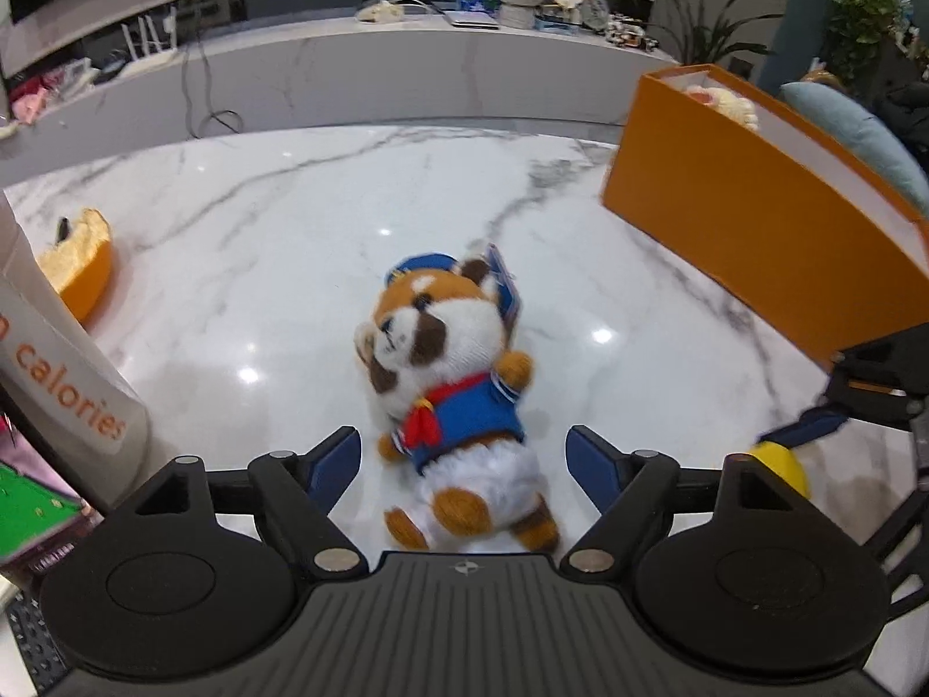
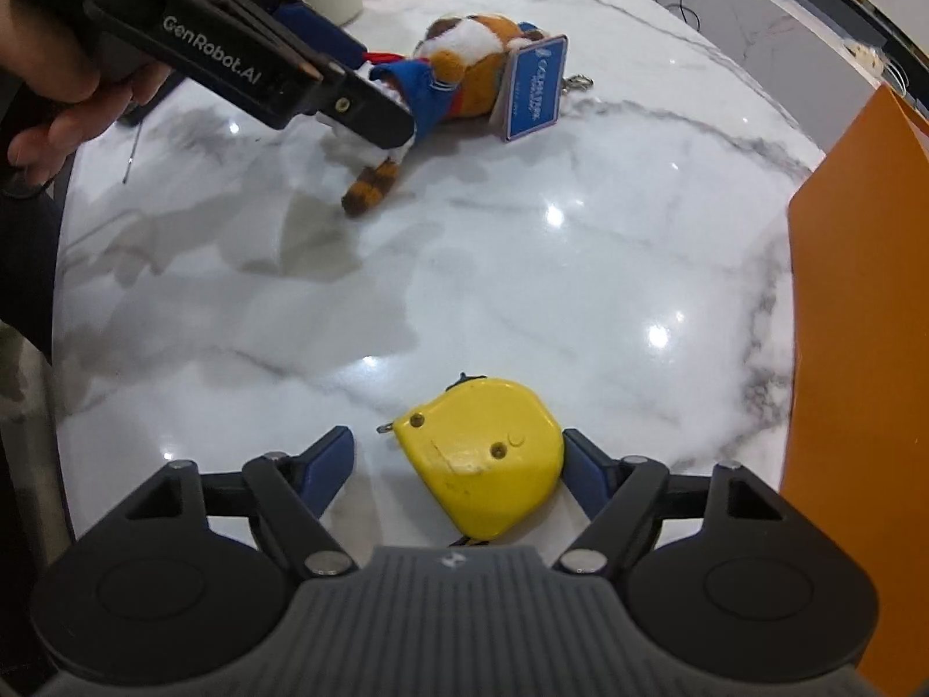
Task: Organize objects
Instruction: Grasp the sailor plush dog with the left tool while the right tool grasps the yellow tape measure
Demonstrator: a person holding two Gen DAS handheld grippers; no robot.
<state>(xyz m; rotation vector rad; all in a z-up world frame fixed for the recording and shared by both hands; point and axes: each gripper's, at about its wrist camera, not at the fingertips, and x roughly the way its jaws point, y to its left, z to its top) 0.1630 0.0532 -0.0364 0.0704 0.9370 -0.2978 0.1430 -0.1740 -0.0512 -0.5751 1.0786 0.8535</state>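
On the glossy white marble surface (image 1: 261, 267) a brown-and-white plush red panda in a blue sailor shirt, red neckerchief and blue cap (image 1: 450, 389) lies on its back, its lower body and striped tail between the spread blue-padded fingers of the left claw (image 1: 463, 459), which stands wide open with neither pad touching the toy. A blue paper tag (image 2: 533, 90) hangs from the plush near its head. The right claw (image 2: 458, 462) is also open, set around a yellow plastic tape measure (image 2: 485, 453) that lies flat on the surface; the right pad is touching or just beside its case, while the left pad stands clear of it. An open orange cardboard box (image 1: 749, 215) sits at the right side of the surface, well apart from the plush. At the left stand a white carton with orange lettering (image 1: 64, 372) and, beyond it, an orange bowl-like container (image 1: 87, 279).
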